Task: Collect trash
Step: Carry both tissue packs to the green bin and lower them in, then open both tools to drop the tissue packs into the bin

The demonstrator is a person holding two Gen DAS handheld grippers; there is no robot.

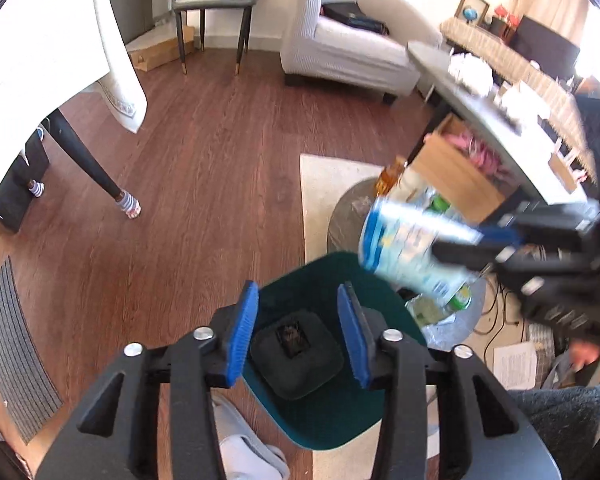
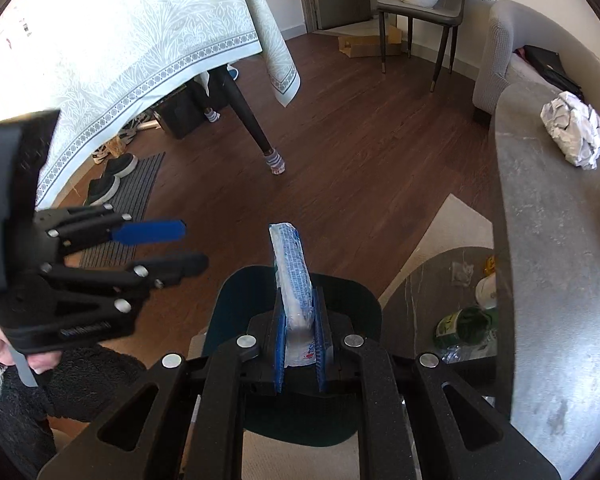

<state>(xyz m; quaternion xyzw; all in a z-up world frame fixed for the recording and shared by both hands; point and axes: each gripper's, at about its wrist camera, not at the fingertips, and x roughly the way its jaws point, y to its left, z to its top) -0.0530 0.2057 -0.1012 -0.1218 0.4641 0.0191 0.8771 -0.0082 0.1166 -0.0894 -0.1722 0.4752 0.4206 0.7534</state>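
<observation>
Bin: a dark green bin (image 1: pixel 324 404) stands on the floor below both grippers; its rim is open on the wood-floor side, with a black object lying at its bottom.
Open room: the wood floor (image 1: pixel 204 168) left of the bin is bare as far as the draped table's leg; on the right, a low round stone table (image 2: pixel 424 292) sits just beside the rim, under the edge of a grey tabletop (image 2: pixel 548 264).
Left gripper (image 1: pixel 298 334): jaws apart, nothing between the blue pads, poised over the bin mouth.
Right gripper (image 2: pixel 299 344): pads clamped on a white-and-blue wrapper (image 2: pixel 292 276).
Wrapper, position: above the bin's right rim.
Wrapper, axis: long axis runs forward out of the jaws, edge-on and upright in the right wrist view; flat face visible in the left wrist view.
Remaining trash: crumpled paper (image 2: pixel 576 132) on the tabletop; bottles on the round table.
Hard to read: wrapper print is motion-blurred; the bin's near rim is hidden by gripper bodies.
</observation>
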